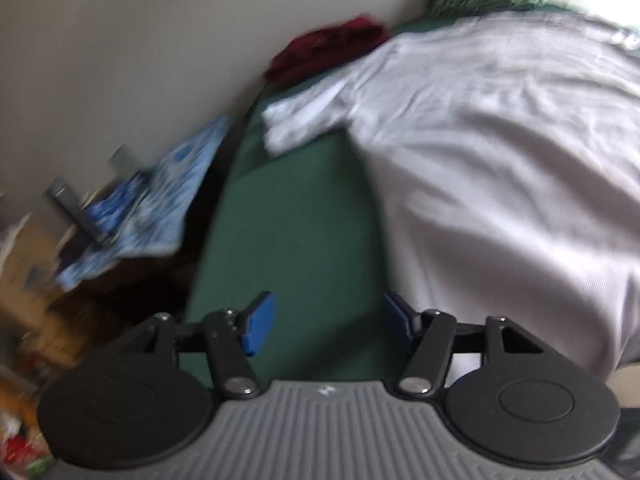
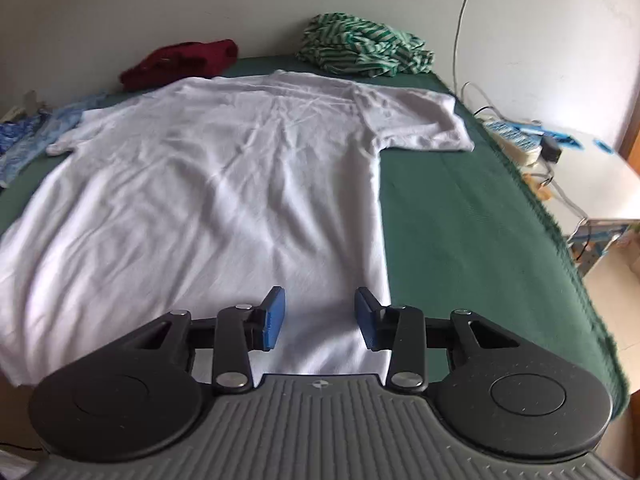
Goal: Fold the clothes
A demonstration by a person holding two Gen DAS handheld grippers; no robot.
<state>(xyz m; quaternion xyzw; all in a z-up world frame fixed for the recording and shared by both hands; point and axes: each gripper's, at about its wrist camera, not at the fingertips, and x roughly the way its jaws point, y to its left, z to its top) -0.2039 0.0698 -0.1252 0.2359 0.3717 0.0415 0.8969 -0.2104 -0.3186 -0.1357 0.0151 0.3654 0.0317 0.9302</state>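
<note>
Fingers of both grippers (left gripper [image 1: 328, 324], right gripper [image 2: 320, 318]) gape empty; green cloth [image 2: 460, 220] lies bare beside white T-shirt [image 2: 220, 184].

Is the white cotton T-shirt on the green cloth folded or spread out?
Spread out: the white cotton T-shirt lies flat on the green cloth, both sleeves extended.

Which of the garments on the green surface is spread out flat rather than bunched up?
The white T-shirt, sleeves out, nearest both grippers. The dark red garment and green striped garment sit crumpled along the far edge.

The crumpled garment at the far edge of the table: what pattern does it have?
Green and white stripes on the crumpled garment, clearest in the right wrist view.
</note>
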